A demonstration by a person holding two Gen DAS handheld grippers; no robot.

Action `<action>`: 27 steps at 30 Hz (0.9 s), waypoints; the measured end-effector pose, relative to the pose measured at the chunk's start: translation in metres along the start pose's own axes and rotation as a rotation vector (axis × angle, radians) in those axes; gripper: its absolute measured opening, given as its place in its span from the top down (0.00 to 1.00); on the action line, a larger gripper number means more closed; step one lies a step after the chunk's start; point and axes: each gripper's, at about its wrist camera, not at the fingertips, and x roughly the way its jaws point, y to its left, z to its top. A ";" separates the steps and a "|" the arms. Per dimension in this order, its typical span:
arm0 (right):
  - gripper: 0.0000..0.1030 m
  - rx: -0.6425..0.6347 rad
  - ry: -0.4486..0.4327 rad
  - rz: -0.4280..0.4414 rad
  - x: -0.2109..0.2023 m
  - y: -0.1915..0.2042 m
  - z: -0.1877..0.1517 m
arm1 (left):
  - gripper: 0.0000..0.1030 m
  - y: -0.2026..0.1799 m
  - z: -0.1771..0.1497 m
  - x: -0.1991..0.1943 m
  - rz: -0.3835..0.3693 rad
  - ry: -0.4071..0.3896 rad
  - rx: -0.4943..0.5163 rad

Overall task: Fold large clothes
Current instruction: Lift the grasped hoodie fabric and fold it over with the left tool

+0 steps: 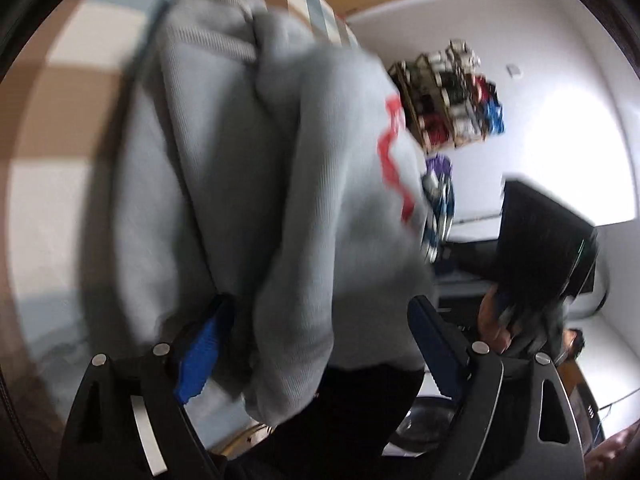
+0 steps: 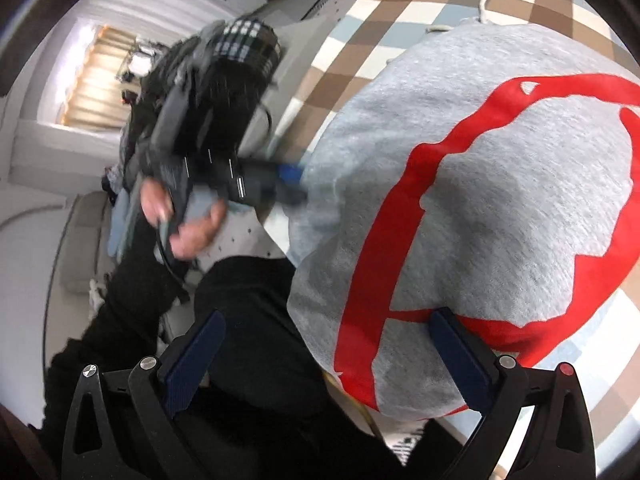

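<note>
The left gripper [image 1: 320,320] stands wide open with a fold of the grey hoodie [image 1: 248,168] between its blue pads, which seem clear of the cloth, though blur makes contact hard to judge. The right gripper [image 2: 332,340] is also spread wide, its right pad at the hoodie's edge, gripping nothing. The hoodie lies folded in a thick bundle on the checked cloth [image 2: 360,40], red print [image 2: 400,220] up.

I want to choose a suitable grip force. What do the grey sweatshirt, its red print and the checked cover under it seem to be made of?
Grey sweatshirt: looks like soft knitted cotton fleece, matte, with a ribbed hem.
Red print: probably a flat printed ink or film, smooth, with sharp edges.
Checked cover: seems thin woven cloth, matte; the blur leaves its weave unclear.
</note>
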 end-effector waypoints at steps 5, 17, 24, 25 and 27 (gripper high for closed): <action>0.00 0.056 -0.046 0.067 -0.009 -0.015 -0.001 | 0.64 -0.004 -0.005 0.015 0.119 -0.026 0.077; 0.00 0.024 0.042 0.014 0.010 0.002 0.021 | 0.96 -0.068 0.028 -0.067 0.237 -0.052 0.281; 0.00 -0.027 0.144 -0.096 0.030 0.020 0.033 | 0.90 0.013 0.006 -0.013 0.289 0.113 0.171; 0.00 -0.027 0.148 -0.099 0.029 0.022 0.033 | 0.89 0.019 0.001 -0.009 0.260 0.121 0.152; 0.00 -0.033 0.155 -0.105 0.031 0.023 0.033 | 0.84 0.027 -0.006 -0.012 0.211 0.071 0.127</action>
